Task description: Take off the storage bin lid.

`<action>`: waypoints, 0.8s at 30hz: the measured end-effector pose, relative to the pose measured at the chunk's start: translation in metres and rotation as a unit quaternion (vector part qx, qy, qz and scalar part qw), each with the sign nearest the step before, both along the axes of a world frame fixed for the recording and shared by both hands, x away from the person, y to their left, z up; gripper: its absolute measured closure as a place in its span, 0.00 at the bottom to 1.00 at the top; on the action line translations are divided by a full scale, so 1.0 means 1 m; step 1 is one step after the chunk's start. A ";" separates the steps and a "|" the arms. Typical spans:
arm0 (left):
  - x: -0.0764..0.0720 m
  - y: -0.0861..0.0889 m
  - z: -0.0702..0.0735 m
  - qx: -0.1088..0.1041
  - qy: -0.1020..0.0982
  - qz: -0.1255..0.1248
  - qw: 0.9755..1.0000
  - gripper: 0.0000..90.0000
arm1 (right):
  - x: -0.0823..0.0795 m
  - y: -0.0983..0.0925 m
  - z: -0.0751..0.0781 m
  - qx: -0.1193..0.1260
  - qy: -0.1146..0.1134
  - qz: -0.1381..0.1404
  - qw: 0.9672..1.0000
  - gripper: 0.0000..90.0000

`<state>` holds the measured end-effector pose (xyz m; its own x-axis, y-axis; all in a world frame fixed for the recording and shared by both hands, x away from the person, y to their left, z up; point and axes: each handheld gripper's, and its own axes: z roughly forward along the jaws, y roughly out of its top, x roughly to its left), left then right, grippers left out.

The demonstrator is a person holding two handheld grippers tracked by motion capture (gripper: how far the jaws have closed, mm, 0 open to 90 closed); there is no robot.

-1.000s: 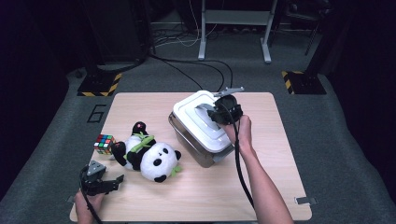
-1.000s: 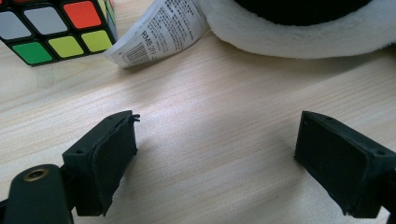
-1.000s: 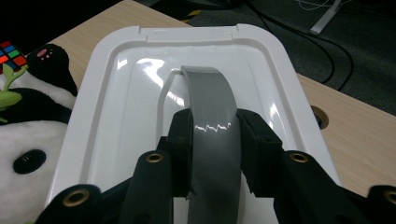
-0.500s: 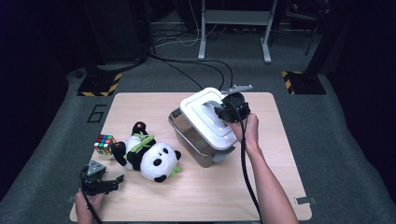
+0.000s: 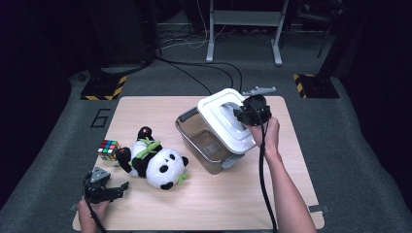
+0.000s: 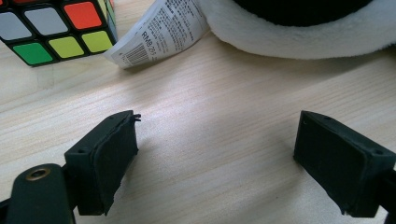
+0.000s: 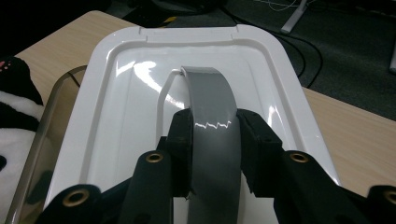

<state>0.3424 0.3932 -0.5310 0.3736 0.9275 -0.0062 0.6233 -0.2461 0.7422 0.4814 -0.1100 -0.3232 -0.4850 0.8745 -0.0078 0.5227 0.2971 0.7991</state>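
1. Lid [image 5: 227,120] off the box [image 5: 206,143] now, shifted toward my right compared with a second ago, tilted over the rim.
2. My right gripper [image 7: 212,154] clamps its grey handle [image 7: 210,121] (the box stands open).
3. My left gripper [image 6: 219,154] waits, jaws apart, near the panda [image 5: 155,162].

the left gripper [image 6: 229,163] hovers low over the wooden table [image 6: 210,116], jaws wide apart with bare wood between them; beyond lie a rubik's cube [image 6: 56,28], a printed tag [image 6: 159,30] and the plush panda [image 6: 303,28] touching the tabletop
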 end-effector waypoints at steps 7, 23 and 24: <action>0.000 0.000 0.000 0.000 -0.001 0.000 1.000 0.15 | 0.001 -0.014 0.000 0.001 0.001 -0.013 1.000 0.74; 0.000 0.000 0.000 0.000 -0.001 0.000 1.000 0.15 | -0.001 -0.053 0.000 0.009 0.000 -0.055 0.998 0.74; 0.000 0.000 0.000 0.000 -0.001 0.000 1.000 0.15 | -0.001 -0.053 0.000 0.009 0.000 -0.055 0.998 0.74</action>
<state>0.3423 0.3931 -0.5310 0.3743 0.9273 -0.0060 0.6221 -0.2463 0.7432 0.4800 -0.1631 -0.3227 -0.3858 0.9226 0.0079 0.5511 0.2235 0.8039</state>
